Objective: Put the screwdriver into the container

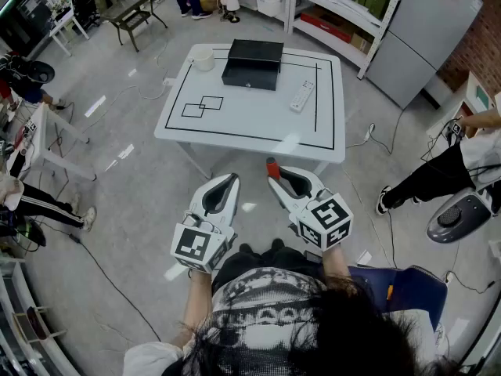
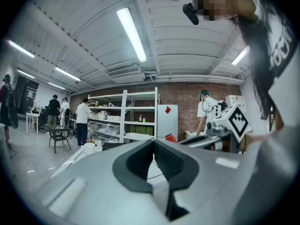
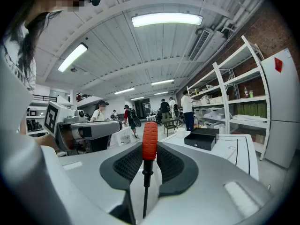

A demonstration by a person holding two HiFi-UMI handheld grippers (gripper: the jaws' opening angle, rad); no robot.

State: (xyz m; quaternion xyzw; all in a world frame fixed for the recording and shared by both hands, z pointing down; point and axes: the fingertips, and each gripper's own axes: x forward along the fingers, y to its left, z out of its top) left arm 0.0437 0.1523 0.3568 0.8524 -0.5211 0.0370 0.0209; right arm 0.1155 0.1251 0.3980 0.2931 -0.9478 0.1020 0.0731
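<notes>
A screwdriver (image 3: pixel 150 139) with a red handle (image 1: pixel 272 168) stands between the pads of my right gripper (image 3: pixel 149 150), handle outward and thin shaft running back toward the camera. The right gripper (image 1: pixel 277 177) is shut on it and hangs in front of the white table (image 1: pixel 235 120), short of its near edge. The black box container (image 1: pixel 252 63) sits at the table's far side and also shows in the right gripper view (image 3: pixel 201 138). My left gripper (image 1: pixel 229 183) is beside the right, its tips together (image 2: pixel 153 142) with nothing between them.
A white cup (image 1: pixel 203 59) stands left of the container and a white remote (image 1: pixel 301 95) lies to its right. Black tape lines mark the tabletop. A person (image 1: pixel 462 163) stands at the right. Shelving (image 1: pixel 344 6), a grey cabinet (image 1: pixel 427 30) and floor cables surround the table.
</notes>
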